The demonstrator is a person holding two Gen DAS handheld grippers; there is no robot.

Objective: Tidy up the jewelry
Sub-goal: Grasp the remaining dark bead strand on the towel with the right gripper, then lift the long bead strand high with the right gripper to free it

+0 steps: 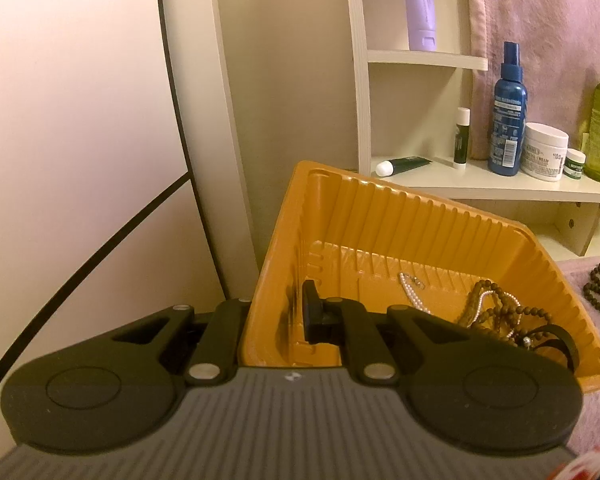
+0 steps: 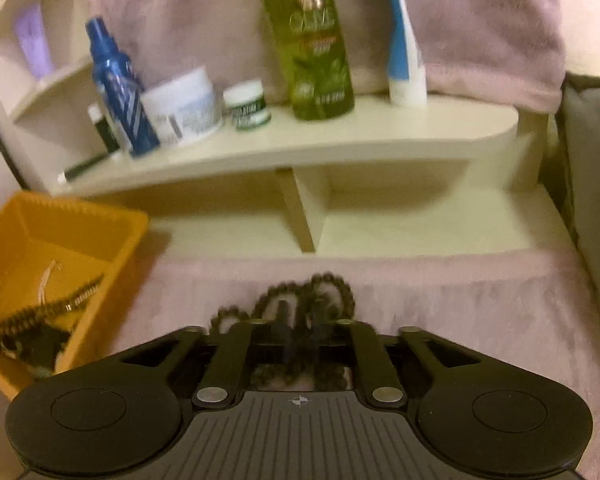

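A cream shelf [image 2: 284, 148] crowded with toiletries — a blue spray bottle [image 1: 507, 112], a white cream jar [image 1: 545, 151], a small green-labelled jar [image 2: 247, 105] and a tall green bottle [image 2: 312, 40] — stands against a pink towel [image 2: 204, 12] hung behind it. Below, a pink cloth [image 2: 460, 304] covers the surface on which an orange tray [image 1: 400, 216] sits, close under the shelf's left end.

The left gripper [image 1: 278, 316] is clamped tight on the tray's near-left wall, one finger inside and one outside. In the tray lie a pearl strand [image 1: 414, 294], a tangle of brown bead necklaces [image 1: 496, 312] and a dark band [image 1: 556, 334], all gathered toward the right side, apart from the clamping fingers.

To the right of the tray, a heap of dark bead bracelets [image 2: 312, 296] rests on the pink cloth. The right gripper [image 2: 300, 336] sits directly over this heap with its jaws partly apart; loops of beads run between and beyond the fingers, but motion blur leaves it unclear whether the pads press on them. The tray's right wall stands well left of this gripper — nothing lies between.
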